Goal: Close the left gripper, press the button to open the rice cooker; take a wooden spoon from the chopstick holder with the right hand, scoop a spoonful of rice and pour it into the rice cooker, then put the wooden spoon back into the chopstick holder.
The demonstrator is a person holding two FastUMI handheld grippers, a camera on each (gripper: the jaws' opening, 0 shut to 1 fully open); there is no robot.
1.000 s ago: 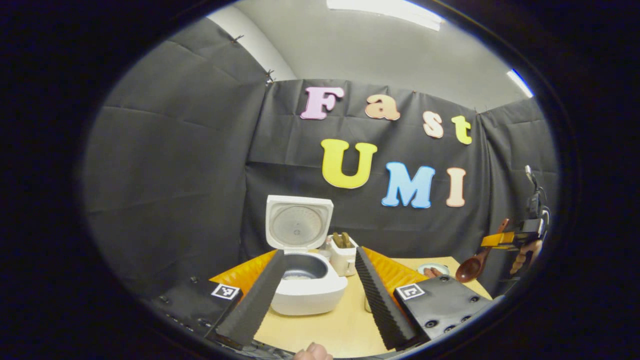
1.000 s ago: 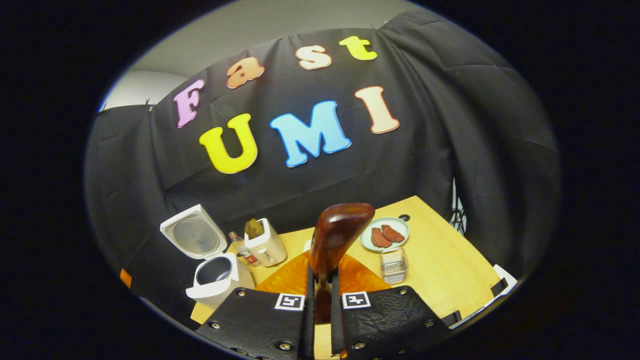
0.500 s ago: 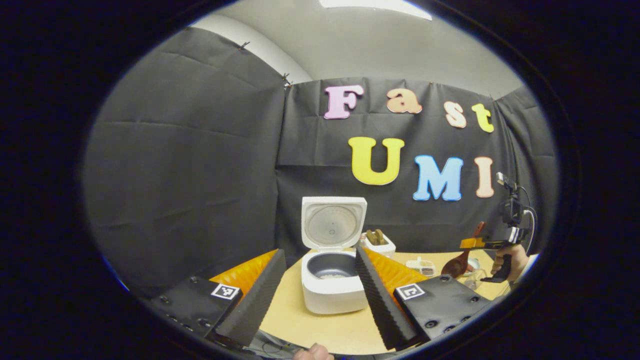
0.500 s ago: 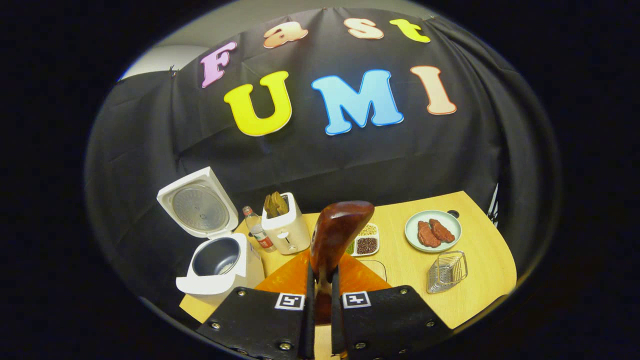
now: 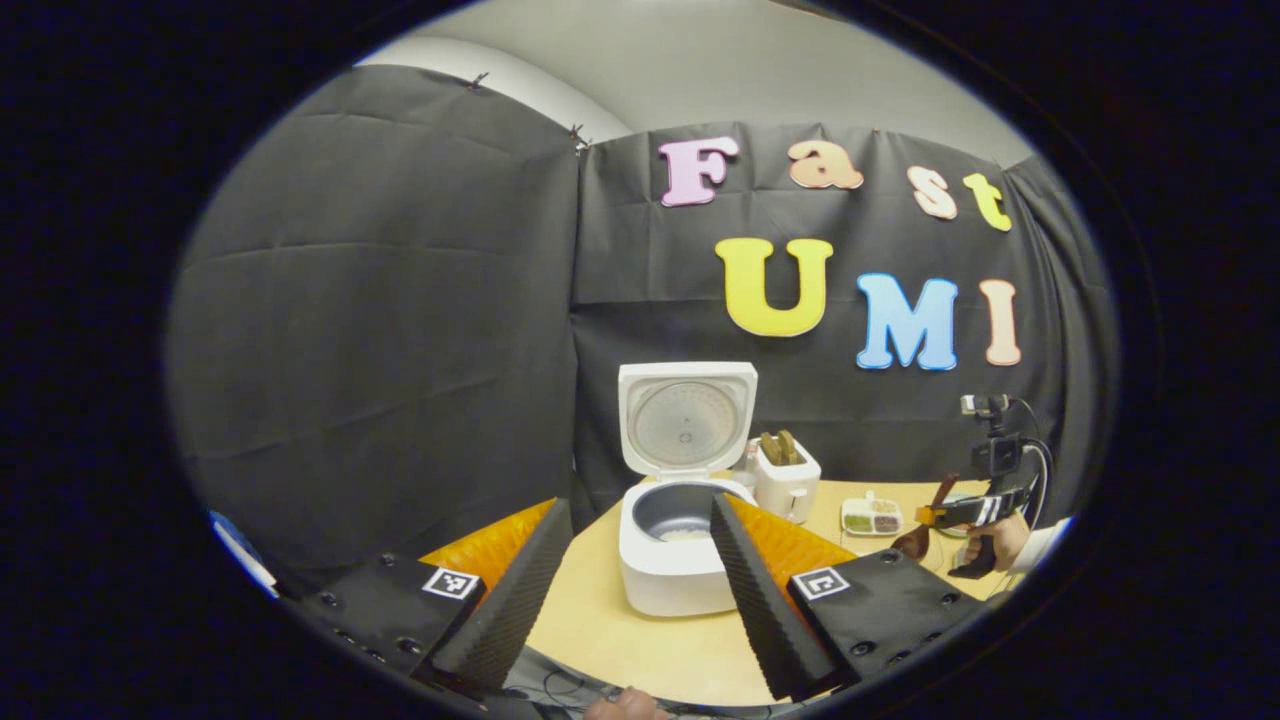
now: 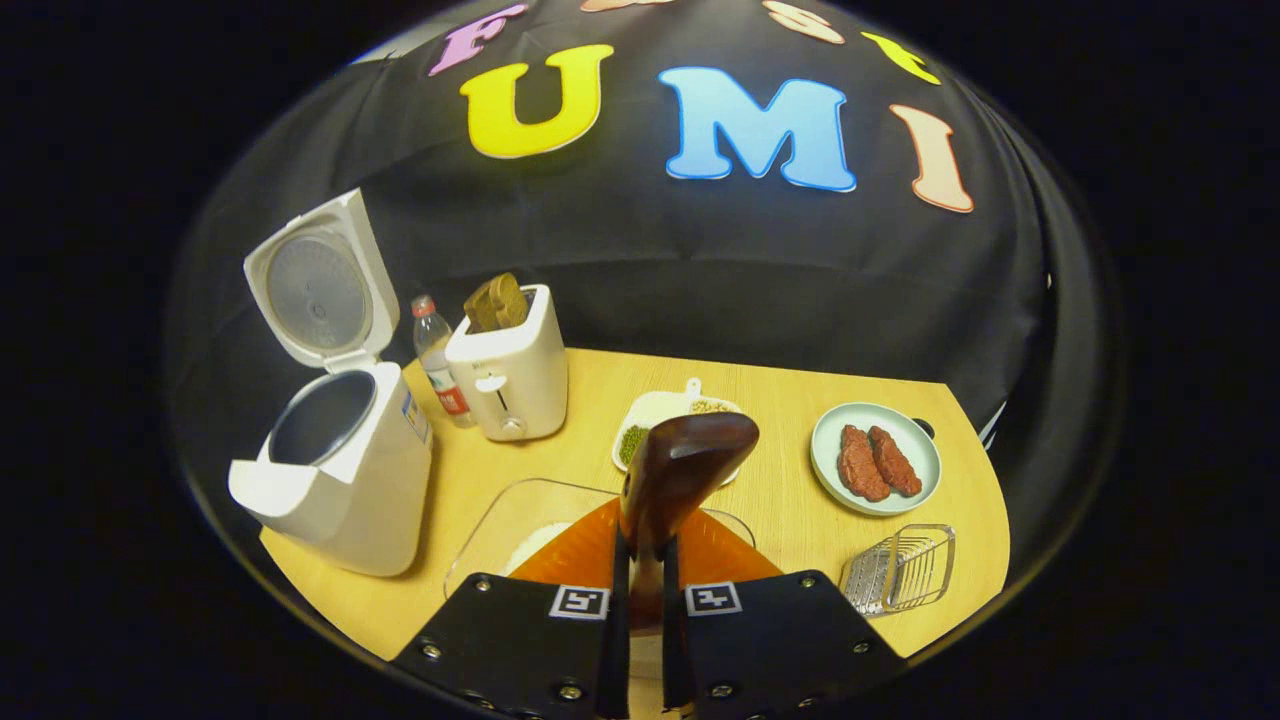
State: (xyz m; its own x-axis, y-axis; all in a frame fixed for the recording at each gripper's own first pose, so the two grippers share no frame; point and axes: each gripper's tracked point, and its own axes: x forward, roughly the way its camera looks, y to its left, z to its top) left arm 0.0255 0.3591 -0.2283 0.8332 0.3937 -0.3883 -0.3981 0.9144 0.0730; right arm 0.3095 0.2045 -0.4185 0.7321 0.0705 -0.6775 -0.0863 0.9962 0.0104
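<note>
Wooden spoon point(image 6: 680, 470) clenched by right gripper point(image 6: 640, 600) – bowl forward toward twelve o'clock, poised over rice dish point(image 6: 520, 530) for scooping – left gripper point(image 5: 630, 580) spread idle.

even overhead light, sharp focus, strong fisheye warp at edges, no glare.

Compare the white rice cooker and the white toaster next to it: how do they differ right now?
The white rice cooker has its hinged lid standing open over a dark, round inner pot; the white toaster has no lid, just top slots holding brown slices. The cooker is bulkier and sits nearer the table's front edge; the toaster is narrower and stands farther back, beside a small bottle. The toaster has a front lever; no such lever shows on the cooker. Both are white and stand upright on the wooden table.
</note>
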